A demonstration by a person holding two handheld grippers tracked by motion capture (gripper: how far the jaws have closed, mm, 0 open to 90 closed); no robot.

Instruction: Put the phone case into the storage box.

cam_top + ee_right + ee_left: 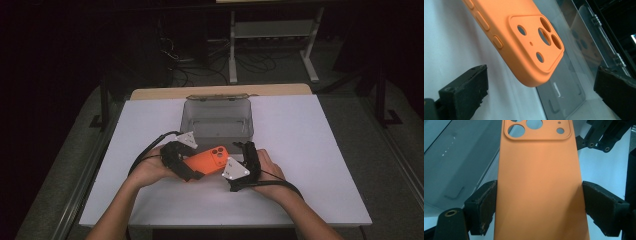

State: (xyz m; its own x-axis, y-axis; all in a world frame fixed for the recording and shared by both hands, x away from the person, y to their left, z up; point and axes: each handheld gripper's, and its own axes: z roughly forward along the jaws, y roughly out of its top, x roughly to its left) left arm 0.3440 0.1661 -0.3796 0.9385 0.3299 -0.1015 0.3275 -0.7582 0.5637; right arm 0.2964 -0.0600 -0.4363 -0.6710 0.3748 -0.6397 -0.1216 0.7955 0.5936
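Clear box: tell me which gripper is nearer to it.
Right. The right gripper sits just before the clear box, jaws open; the left gripper, clamped on the orange phone case, is farther back.

My high view is dim: only the white table (300, 150) catches light from above, and the room behind sits near black. Close to my left claw (539, 205) the orange case (539, 182) is sharp and evenly lit; the clear box (579, 62) beyond my right claw reflects it.

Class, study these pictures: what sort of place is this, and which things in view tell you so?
Probably a lab or workshop set up for recording. A white-topped table stands in a dark room, cables lie tangled on the floor behind it, and camera-bearing grippers handle an orange phone case.
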